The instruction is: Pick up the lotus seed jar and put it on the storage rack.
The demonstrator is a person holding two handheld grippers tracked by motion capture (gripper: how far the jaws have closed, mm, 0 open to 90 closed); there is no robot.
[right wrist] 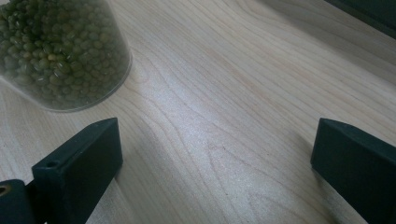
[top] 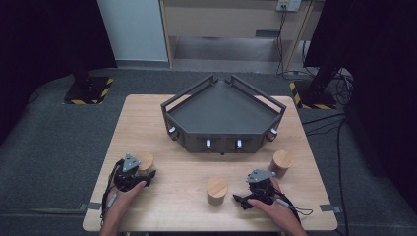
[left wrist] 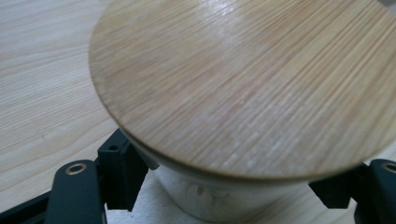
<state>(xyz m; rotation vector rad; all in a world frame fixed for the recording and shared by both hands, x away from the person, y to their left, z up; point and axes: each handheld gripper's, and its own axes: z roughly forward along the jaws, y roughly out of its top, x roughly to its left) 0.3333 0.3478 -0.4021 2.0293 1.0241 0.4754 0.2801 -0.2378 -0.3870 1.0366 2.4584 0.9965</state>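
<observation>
Jar [left wrist: 243, 93] at desk's [top: 187, 162] front left corner, clamped in left hand-held gripper [top: 140, 173] — we see black jaws pressing both sides of its pale body under wooden lid in left gripper view, detail high view hides behind hand. Right hand-held gripper [right wrist: 215, 154] open, jaws wide apart over bare wood; its view reveals glass jar of green beans [right wrist: 60, 51] just beside left jaw. High view adds what we miss elsewhere — dark tray [top: 223, 110] at back, third jar [top: 281, 162] right.
</observation>
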